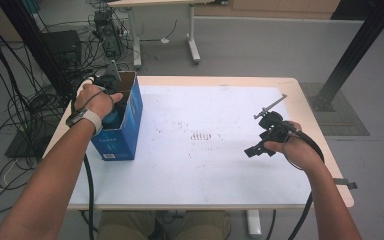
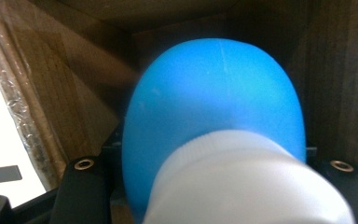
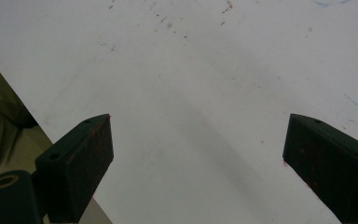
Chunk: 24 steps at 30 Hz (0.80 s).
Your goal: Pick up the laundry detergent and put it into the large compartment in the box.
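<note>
The left gripper (image 1: 111, 102) reaches down into the open top of a tall blue cardboard box (image 1: 122, 131) that stands near the left edge of the white worktop (image 1: 205, 165). Its jaws are closed on a round blue bottle with a white cap (image 2: 214, 116), and the bottle is inside the box, with brown cardboard walls all around it. The right gripper (image 3: 198, 158) is held above the bare worktop, well apart from the box, on the right side. Its two black jaws stand wide apart with nothing between them.
</note>
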Available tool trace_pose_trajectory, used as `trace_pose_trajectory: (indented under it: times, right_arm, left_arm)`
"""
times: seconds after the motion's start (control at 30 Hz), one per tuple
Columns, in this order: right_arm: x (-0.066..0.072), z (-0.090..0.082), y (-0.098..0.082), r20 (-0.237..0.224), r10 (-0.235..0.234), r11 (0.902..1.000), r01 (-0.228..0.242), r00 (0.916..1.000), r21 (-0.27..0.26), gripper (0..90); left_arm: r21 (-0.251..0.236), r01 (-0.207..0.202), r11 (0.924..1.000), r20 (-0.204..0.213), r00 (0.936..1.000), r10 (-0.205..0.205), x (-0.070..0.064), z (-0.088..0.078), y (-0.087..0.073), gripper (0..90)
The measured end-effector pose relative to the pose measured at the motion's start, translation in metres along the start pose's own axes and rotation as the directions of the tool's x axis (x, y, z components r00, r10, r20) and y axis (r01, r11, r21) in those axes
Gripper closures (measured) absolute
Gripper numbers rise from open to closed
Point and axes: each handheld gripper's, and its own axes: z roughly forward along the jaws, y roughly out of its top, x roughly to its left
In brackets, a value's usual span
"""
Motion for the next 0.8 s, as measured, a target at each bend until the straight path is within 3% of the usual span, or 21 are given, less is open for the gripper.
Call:
trace_pose_trajectory:
  times: [0.8]
  right_arm:
    - [-0.0001,-0.0005,-0.0036,0.001,0.005,1.0000,-0.005,1.0000,-0.004,8.2]
  left_arm:
    - [-0.002,-0.001,1.0000,-0.001,1.0000,0.001,-0.0007,0.0000,-0.0002,38.5]
